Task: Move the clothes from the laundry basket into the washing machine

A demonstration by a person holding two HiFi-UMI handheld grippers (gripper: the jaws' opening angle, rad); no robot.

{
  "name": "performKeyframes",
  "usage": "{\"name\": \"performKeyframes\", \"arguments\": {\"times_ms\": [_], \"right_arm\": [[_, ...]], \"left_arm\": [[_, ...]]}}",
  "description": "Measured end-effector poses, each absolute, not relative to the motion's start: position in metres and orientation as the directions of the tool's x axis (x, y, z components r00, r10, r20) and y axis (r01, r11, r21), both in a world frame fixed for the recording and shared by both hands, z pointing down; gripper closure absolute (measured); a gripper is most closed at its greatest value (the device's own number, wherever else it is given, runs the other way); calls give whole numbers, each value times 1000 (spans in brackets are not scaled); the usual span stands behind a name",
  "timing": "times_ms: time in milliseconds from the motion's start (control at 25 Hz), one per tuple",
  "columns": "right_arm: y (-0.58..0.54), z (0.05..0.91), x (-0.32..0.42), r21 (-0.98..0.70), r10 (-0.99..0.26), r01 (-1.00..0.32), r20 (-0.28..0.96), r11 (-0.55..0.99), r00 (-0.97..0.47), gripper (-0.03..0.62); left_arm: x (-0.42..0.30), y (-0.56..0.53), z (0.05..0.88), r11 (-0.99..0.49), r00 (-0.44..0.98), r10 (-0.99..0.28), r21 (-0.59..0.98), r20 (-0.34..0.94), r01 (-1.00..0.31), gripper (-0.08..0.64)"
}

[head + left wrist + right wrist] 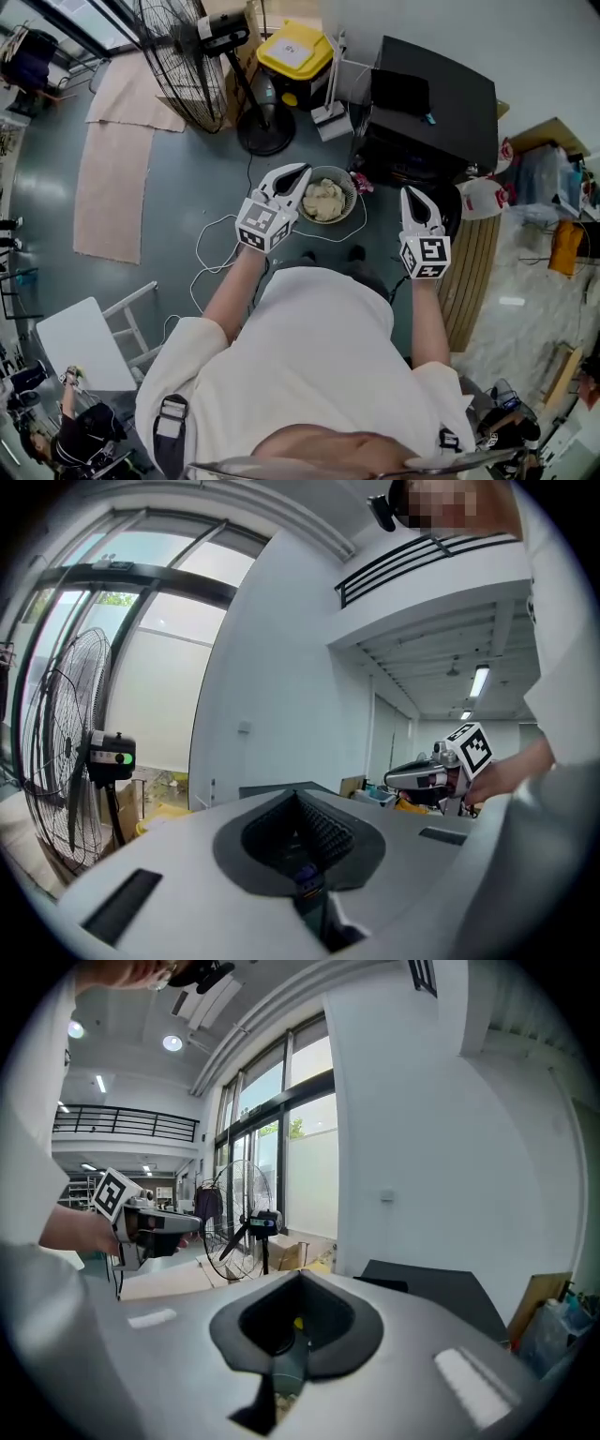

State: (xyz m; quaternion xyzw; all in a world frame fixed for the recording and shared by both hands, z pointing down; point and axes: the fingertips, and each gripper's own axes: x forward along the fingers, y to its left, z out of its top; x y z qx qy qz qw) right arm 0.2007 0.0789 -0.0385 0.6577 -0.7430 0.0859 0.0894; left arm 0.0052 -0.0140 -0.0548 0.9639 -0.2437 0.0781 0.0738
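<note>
Floor (187,169) grey-green, tan mats (112,187), standing fan (178,56), tall windows (159,686), laundry basket (352,192)

Quick count: one laundry basket (352,190), one black washing machine (436,103) just right of it, one standing fan (178,56) and one yellow-lidded bin (295,52) beyond it, plus two mats left of it: a long mat (112,192) and a short mat (136,94).

Space above basket (353,199) clear; fan base (266,131) beyond it, black machine (436,108) close right.
</note>
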Motion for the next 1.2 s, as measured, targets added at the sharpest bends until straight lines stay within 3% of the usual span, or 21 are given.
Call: {"name": "performKeyframes", "arguments": {"times_ms": [600, 1200], "right_arm": [[29, -21, 247, -23, -884, -936, 323, 350, -338, 581], [-7, 36, 226, -58, -739, -838, 440, 543, -510, 581]], "left_arm": [[32, -20, -35, -749, 750, -611, 122, 252, -651, 554], [16, -24, 36, -630, 633, -683, 145, 364, -763, 555]]}}
